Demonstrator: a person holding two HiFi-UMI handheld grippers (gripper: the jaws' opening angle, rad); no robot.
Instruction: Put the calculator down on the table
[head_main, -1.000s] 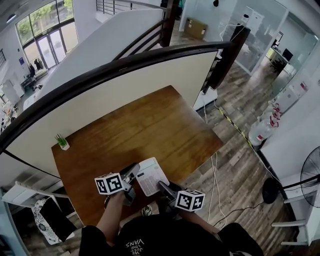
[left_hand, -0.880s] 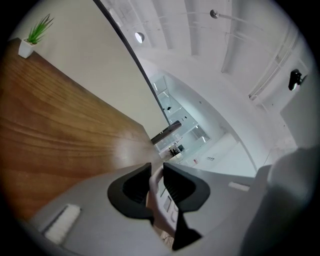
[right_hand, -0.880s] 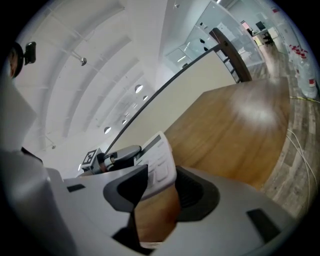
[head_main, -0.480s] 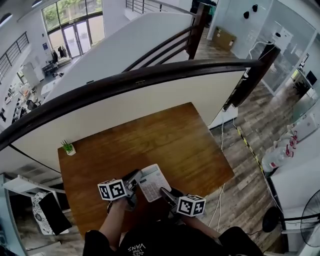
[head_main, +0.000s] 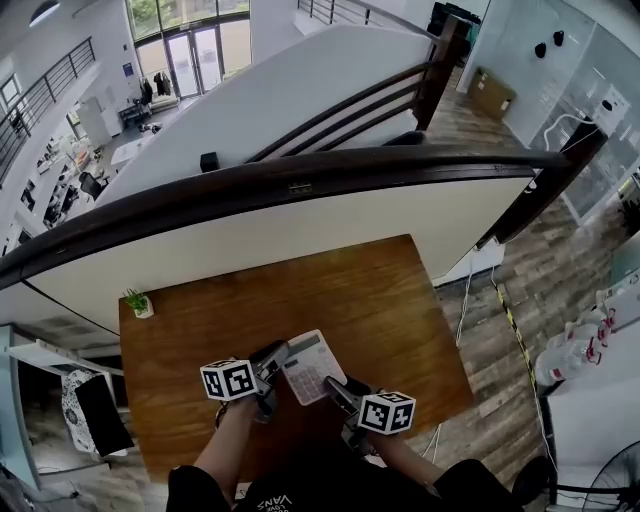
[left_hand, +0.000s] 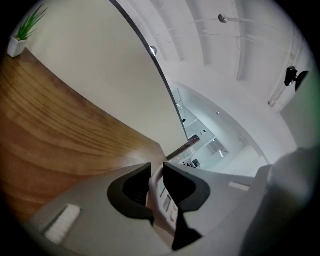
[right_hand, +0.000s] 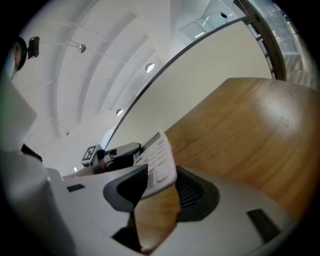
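A white calculator (head_main: 312, 366) hangs just over the near part of the brown wooden table (head_main: 330, 285). My left gripper (head_main: 278, 360) is shut on its left edge. In the left gripper view the thin white calculator (left_hand: 159, 197) sits clamped between the dark pads of the left gripper (left_hand: 156, 186). My right gripper (head_main: 336, 387) is shut on its near right corner. The right gripper view shows the keypad of the calculator (right_hand: 159, 159) tilted up between the jaws of the right gripper (right_hand: 162, 187), with the left gripper (right_hand: 119, 151) behind it.
A small potted plant (head_main: 140, 302) stands at the table's far left corner. A cream partition with a dark handrail (head_main: 300, 180) runs along the far edge. A chair (head_main: 85, 415) stands left of the table. Cables lie on the plank floor (head_main: 500, 300) to the right.
Both grippers have carried the calculator farther in over the table, away from its near edge. The grip on it looks the same.
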